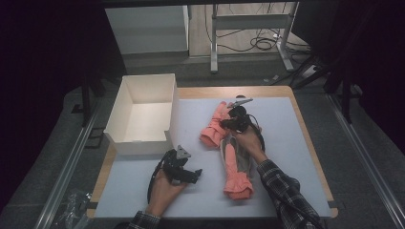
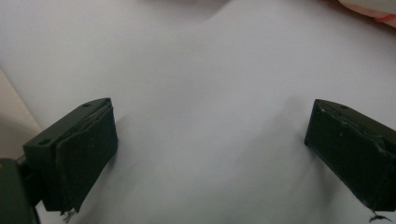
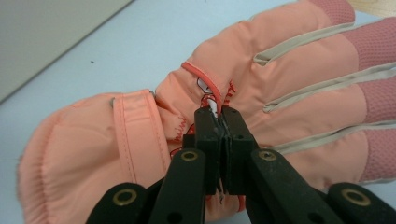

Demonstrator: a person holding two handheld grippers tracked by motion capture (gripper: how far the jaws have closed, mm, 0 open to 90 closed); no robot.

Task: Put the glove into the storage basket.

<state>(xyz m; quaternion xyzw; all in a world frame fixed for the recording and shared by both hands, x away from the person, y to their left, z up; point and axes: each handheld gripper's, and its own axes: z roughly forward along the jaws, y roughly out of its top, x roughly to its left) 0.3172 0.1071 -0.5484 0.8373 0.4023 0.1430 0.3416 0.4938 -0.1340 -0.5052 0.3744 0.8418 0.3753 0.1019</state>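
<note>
Near the table's (image 1: pixel 305 143) far edge the right gripper (image 3: pixel 219 116) pinches one glove (image 3: pixel 261 93) by its back, the other glove (image 1: pixel 237 169) mid-table, the box (image 1: pixel 143 140) still empty, left gripper (image 2: pixel 210 149) gaping idle.

An open white cardboard box (image 1: pixel 143 112) is set at the far left of the pale blue table mat (image 1: pixel 291 138). Just right of it a salmon padded ski glove (image 1: pixel 215 125) is laid on the mat, and a second salmon glove (image 1: pixel 237 169) is placed nearer the person, just beside the first
</note>
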